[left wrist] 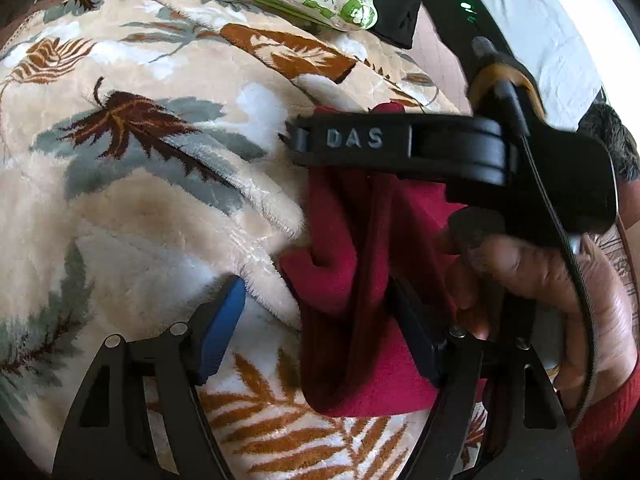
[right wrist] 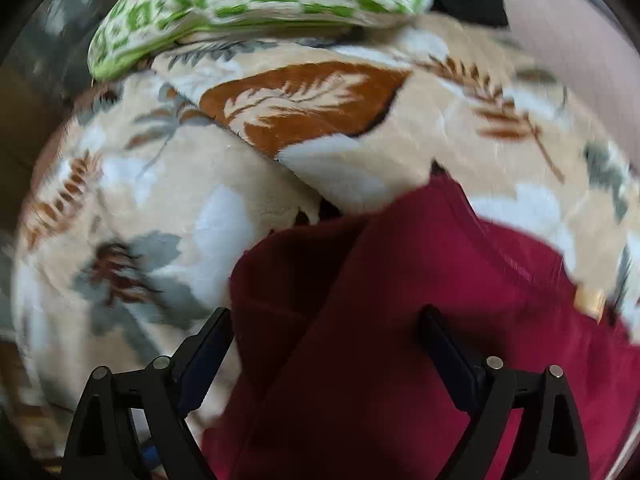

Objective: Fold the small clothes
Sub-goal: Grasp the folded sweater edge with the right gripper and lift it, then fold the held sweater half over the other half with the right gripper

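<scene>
Dark red fleece garment (left wrist: 340, 264), small, soft: lies bunched in loose ridges on the plush cream blanket with brown and grey leaf print (left wrist: 140, 200), no clean fold yet visible; I judge the folding barely begun, with flattening and every fold still to do. Left to right: my left gripper (left wrist: 324, 332), jaws apart, blue-padded finger on the blanket side, the other finger against the cloth, a hump of it between them but not pinched. My right gripper (right wrist: 326, 340), jaws likewise wide apart, red cloth spread between them, unclamped. My right hand (left wrist: 560, 288) grips its handle. Beyond, a green-and-white patterned cushion (right wrist: 260, 4) rests on the blanket's far edge. Containers: none in view.
</scene>
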### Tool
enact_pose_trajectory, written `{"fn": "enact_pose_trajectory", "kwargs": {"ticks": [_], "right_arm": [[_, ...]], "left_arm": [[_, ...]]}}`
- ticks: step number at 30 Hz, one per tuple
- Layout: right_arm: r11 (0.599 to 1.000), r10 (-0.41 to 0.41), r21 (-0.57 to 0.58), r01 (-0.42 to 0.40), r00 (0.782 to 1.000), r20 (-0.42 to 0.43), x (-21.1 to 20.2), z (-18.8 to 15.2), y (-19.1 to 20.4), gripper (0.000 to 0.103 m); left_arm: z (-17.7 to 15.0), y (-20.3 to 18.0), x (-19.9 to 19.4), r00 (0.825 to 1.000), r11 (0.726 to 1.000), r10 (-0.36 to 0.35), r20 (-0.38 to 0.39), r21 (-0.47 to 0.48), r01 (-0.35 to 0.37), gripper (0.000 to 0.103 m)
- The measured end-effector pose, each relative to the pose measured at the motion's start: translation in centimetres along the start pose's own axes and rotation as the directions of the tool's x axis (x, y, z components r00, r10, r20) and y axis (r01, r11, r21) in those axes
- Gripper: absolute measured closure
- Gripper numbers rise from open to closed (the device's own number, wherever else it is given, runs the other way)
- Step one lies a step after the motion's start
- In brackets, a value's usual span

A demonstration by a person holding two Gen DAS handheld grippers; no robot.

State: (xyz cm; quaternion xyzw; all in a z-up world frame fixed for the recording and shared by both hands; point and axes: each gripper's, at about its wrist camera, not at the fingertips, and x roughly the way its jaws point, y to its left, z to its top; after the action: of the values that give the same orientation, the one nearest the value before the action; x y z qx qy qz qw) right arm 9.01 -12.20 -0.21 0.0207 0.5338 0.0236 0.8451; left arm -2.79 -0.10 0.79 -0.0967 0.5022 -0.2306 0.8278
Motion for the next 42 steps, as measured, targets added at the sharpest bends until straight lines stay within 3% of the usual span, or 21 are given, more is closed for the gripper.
{"fn": "enact_pose_trajectory", "kwargs": {"ticks": [1, 2, 4, 6, 9, 12, 23, 25, 27, 30, 36, 42], "right_arm": [[1.000, -0.013, 0.005, 0.013, 1.000, 0.019, -0.3, -0.2, -0.3, 0.031], [1.000, -0.014, 0.013, 0.014, 0.999, 0.042, -0.8, -0.4, -0.9, 0.040], [0.996, 0.069, 0.051, -0.073, 0.995, 0.075, -2.1, -0.9, -3.0, 0.075], [0.975, 0.175, 0.124, -0.187, 0.979, 0.103, -3.3, -1.4, -5.0, 0.083], [0.939, 0.266, 0.178, -0.293, 0.951, 0.158, -4.9, -2.4, -6.8, 0.084], [0.920, 0.299, 0.203, -0.334, 0.936, 0.186, -5.7, -3.2, -7.2, 0.084], [0.911, 0.312, 0.205, -0.357, 0.924, 0.223, -7.7, -4.5, -8.6, 0.084], [0.912, 0.310, 0.202, -0.357, 0.923, 0.228, -8.2, -4.9, -9.1, 0.084], [0.915, 0.307, 0.196, -0.353, 0.924, 0.228, -8.8, -5.2, -9.6, 0.084], [0.926, 0.289, 0.177, -0.333, 0.928, 0.233, -10.4, -6.0, -10.9, 0.085], [0.941, 0.245, 0.167, -0.295, 0.932, 0.266, -14.3, -7.5, -14.6, 0.085], [0.969, 0.149, 0.153, -0.196, 0.950, 0.273, -17.3, -9.6, -18.3, 0.086]], "left_arm": [[0.0, -0.1, 0.0, 1.000, 1.000, 0.003, 0.003, 0.004, -0.003, 0.026], [0.1, -0.2, 0.1, 1.000, 1.000, 0.002, 0.005, 0.007, -0.002, 0.023], [0.3, -0.4, 0.2, 1.000, 1.000, 0.005, 0.010, 0.014, -0.005, 0.020], [0.2, -0.8, 0.3, 1.000, 0.999, 0.023, 0.019, 0.035, -0.024, 0.019], [0.1, -1.3, 0.4, 0.999, 0.997, 0.042, 0.027, 0.062, -0.044, 0.018], [-0.1, -1.6, 0.5, 0.999, 0.996, 0.044, 0.025, 0.075, -0.046, 0.018], [-0.8, -3.0, 0.1, 0.999, 0.993, 0.038, 0.035, 0.110, -0.041, 0.020], [-1.1, -3.8, -0.4, 0.999, 0.992, 0.020, 0.032, 0.124, -0.024, 0.033], [-1.3, -5.0, -0.9, 1.000, 0.987, 0.003, 0.030, 0.158, -0.007, 0.055], [-1.9, -8.1, -2.4, 0.997, 0.964, -0.016, 0.069, 0.267, -0.003, 0.072], [-3.3, -14.2, -3.1, 0.993, 0.924, -0.117, 0.034, 0.370, 0.096, 0.077], [-4.7, -20.2, -2.1, 0.986, 0.883, -0.168, -0.018, 0.441, 0.158, 0.077]]}}
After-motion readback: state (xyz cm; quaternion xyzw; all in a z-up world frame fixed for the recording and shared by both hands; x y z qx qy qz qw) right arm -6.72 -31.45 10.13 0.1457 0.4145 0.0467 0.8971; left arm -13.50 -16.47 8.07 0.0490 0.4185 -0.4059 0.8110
